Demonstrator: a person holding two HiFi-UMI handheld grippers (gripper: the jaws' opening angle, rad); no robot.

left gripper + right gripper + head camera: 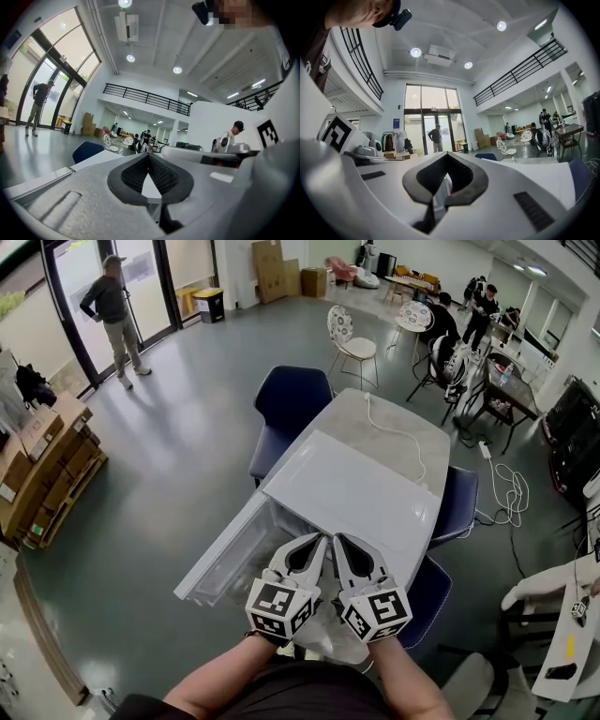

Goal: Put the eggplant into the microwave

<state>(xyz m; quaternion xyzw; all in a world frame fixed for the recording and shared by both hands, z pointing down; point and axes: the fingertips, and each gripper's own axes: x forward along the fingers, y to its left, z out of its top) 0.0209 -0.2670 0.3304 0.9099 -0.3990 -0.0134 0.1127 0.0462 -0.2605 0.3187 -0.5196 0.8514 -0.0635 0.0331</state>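
White microwave (352, 488) sits on grey table (433, 442), door (230, 563) open, cavity contents not discernible. Left gripper (321, 540) and right gripper (338, 540) both clenched, empty. Eggplant's whereabouts: cannot tell.

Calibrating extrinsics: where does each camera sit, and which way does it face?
Head view: on the person's head, steeply down at the white microwave; forearms, left gripper and right gripper show.
Left gripper view: on the left gripper, level along its shut jaws into the hall; right gripper's marker cube at right.
Right gripper view: on the right gripper, level toward the glass doors; left gripper's cube at left.
Shared: person by the doors, all three.
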